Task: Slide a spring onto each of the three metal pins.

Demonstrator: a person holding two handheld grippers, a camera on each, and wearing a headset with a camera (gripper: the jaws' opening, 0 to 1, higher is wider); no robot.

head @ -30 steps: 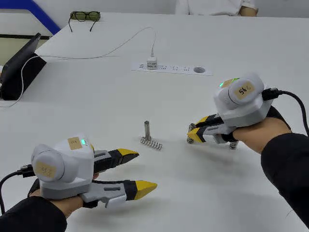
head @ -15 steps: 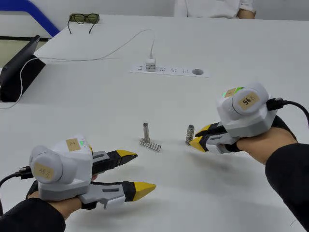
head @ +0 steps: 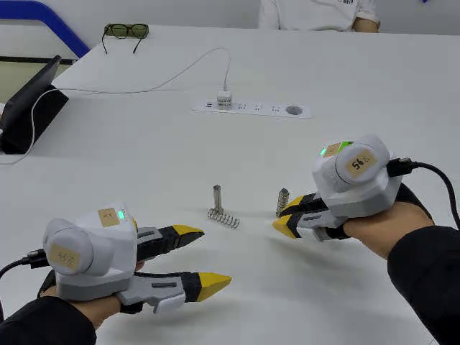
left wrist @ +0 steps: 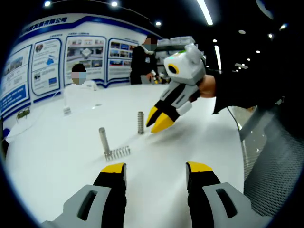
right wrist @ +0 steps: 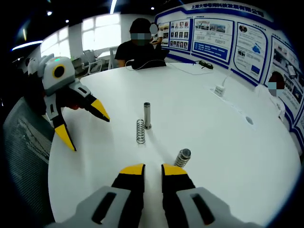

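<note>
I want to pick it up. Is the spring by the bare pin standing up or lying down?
Lying down: the spring rests on its side on the table, beside the upright pin.

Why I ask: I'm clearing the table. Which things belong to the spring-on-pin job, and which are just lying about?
Job:
- bare pin, upright
- loose spring, lying beside it
- pin with a spring on it

Lying about:
- glasses
- power strip
- charger and its cable
- dark screen device
</note>
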